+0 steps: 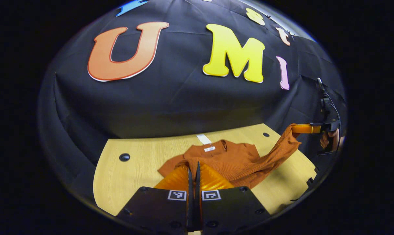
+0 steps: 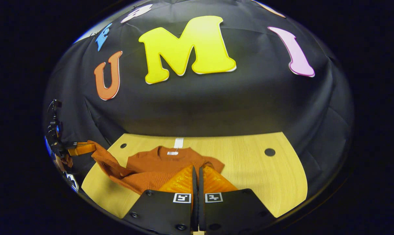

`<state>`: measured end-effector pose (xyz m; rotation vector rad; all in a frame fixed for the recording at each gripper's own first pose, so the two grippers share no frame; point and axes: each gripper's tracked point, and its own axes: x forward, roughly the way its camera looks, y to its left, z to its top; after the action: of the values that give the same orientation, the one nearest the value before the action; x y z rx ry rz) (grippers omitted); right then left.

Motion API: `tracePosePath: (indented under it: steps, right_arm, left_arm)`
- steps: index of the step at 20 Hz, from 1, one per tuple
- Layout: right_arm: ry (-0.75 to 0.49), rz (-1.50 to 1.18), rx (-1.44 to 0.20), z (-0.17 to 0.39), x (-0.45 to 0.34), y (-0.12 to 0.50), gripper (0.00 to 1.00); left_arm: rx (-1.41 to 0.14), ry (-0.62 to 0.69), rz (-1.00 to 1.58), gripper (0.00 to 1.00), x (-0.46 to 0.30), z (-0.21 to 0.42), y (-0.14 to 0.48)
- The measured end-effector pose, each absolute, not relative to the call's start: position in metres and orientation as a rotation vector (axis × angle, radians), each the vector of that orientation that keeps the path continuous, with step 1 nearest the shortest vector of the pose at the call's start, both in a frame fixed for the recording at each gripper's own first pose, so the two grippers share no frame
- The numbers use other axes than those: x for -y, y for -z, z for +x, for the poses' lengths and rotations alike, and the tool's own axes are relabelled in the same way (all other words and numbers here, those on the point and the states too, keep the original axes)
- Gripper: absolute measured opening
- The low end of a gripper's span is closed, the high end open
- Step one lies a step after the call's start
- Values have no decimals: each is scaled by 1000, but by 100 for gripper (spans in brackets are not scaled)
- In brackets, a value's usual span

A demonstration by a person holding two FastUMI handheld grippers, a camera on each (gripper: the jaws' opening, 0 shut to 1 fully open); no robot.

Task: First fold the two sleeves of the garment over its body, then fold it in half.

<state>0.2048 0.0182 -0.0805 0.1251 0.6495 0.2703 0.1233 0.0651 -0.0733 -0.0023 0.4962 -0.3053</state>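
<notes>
Both pairs of jaws are seen pressed together, each on a sleeve: the left gripper (image 2: 91,147) is clamped on the cuff end of the left-side sleeve (image 2: 107,161), which is lifted out past the table's edge, and the right gripper (image 1: 295,128) is clamped likewise on the right-side sleeve (image 1: 278,147), drawn up and outward. The garment (image 2: 164,161), a rust-orange ribbed knit, is laid flat on the near middle of the wooden table (image 2: 255,169), collar towards the booth wall, with a white tag (image 2: 172,152) showing inside the neck. It is judged to be light, soft and limp, and somewhat stretchy; the raised sleeves sag and the body can be dragged or rucked if a sleeve is pulled too hard. Nothing fragile is involved, and the knit is unlikely to slip from the pads. The cuffs are judged the proper holds for the sleeve folds, each to be carried across and laid on the chest; for the halving, the hem corners or the shoulders would be taken. A white strip (image 2: 178,142) lies on the table just beyond the collar, and dark round holes (image 2: 269,152) are set in the tabletop well apart from the cloth. No obstacle is seen between either sleeve and the body, though the two grippers could meet over the chest if both are brought across together.
</notes>
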Motion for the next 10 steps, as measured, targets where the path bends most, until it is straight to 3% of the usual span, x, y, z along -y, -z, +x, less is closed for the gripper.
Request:
tracePosePath:
  steps: [5, 10]
  right_arm:
    - [-260, 39, -587, 306, -39, 112, 0]
    - [-251, -4, -673, 351, -44, 206, 0]
  left_arm:
    - [-496, 239, -41, 3, -70, 216, 92]
    - [-590, 173, 0, 3, -77, 270, 174]
